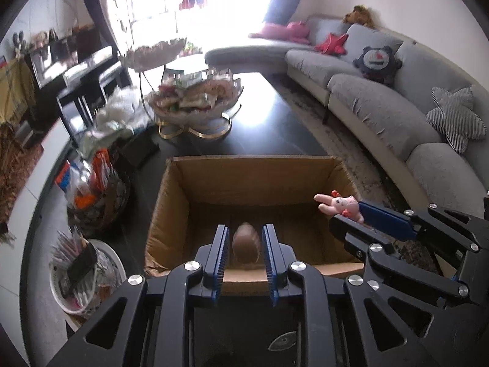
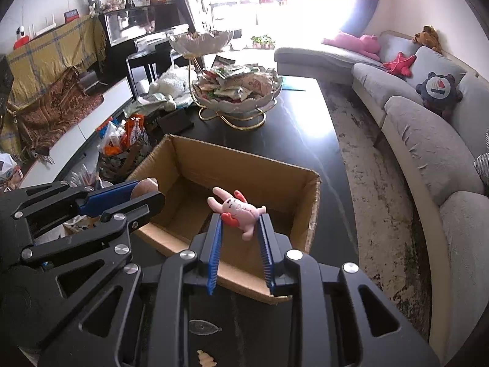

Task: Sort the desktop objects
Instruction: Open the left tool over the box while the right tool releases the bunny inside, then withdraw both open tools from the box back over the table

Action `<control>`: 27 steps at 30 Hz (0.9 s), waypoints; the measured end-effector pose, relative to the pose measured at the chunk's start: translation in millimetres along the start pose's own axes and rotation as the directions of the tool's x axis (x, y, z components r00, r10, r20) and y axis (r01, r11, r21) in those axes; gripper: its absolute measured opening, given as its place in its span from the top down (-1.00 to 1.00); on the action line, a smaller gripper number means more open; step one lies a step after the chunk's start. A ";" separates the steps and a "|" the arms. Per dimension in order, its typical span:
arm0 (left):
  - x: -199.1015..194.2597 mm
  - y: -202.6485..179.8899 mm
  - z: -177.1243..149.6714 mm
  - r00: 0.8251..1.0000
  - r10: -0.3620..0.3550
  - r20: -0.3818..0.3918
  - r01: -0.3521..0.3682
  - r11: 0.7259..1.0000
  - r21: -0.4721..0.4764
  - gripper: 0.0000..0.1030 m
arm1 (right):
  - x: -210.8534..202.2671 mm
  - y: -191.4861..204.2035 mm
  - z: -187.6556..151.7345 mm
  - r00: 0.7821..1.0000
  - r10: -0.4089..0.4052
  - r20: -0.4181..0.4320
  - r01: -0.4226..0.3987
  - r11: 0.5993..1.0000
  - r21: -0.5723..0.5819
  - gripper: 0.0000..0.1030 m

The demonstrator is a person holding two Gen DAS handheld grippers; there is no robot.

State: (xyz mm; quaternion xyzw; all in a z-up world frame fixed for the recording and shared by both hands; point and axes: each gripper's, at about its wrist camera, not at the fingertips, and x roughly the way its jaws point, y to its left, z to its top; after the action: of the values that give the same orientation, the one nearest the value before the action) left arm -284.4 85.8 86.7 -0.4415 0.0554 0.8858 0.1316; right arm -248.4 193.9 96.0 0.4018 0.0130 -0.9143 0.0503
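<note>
My left tongs [image 1: 244,244] hang over the near wall of the open cardboard box [image 1: 256,180], which stands on the dark surface [image 1: 275,122]. Between the two blue pads sits a brown egg-shaped object [image 1: 246,243]; it looks blurred, and I see a thin gap on each side of it, so I cannot tell if the pads really press it or it is loose (from the right wrist view only its top peeks out at the tip of the left tongs [image 2: 146,187], the rest is hidden by the fingers).

My right tongs [image 2: 239,229] are over the right part of the box [image 2: 244,165] and hold a small pink bunny figure [image 2: 237,211] w/ red hearts at its sides. The pads touch it near both hearts, the ears point up-left, one leg hangs down between the fingers. In the left wrist view the same bunny [image 1: 336,203] sticks out at the end of the right tongs [image 1: 348,214], above the box's right wall; its lower half is covered by the fingers.

Box inside: mostly shadow, the floor right under my left tongs is hidden.

Left of the box there is a dark basket w/ orange and blue packets [image 1: 91,183] and a white basket w/ pens etc. [image 1: 79,269], partly cut by the lens edge. Further back stands a two-tier white bowl stand full of snack packets [image 2: 238,88]. At the bottom edge of the right wrist view lies a small beige thing [image 2: 205,357], too cut off to identify. The window area is overexposed.
</note>
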 end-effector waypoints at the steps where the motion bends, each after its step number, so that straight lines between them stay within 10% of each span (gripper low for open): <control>1: 4.0 1.6 0.1 1.000 -0.003 -0.012 0.003 1.000 -0.007 0.51 | 3.2 0.2 -0.1 1.000 -0.010 -0.005 0.010 1.000 -0.004 0.57; 15: -18.6 28.5 -7.3 1.000 -0.002 0.028 0.005 0.995 -0.100 -0.73 | 13.8 -9.0 -2.4 1.000 -0.016 -0.021 0.016 1.000 0.018 0.48; 27: -47.2 22.4 -27.5 0.995 0.086 0.058 -0.081 0.993 -0.081 -0.81 | -25.1 -10.5 -9.3 0.999 -0.035 0.013 0.034 0.997 0.073 0.33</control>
State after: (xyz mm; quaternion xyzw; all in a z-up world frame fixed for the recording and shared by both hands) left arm -242.4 49.8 107.3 -0.4160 0.0349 0.9053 0.0786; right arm -225.7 207.0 108.0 0.3965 -0.0139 -0.9177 0.0199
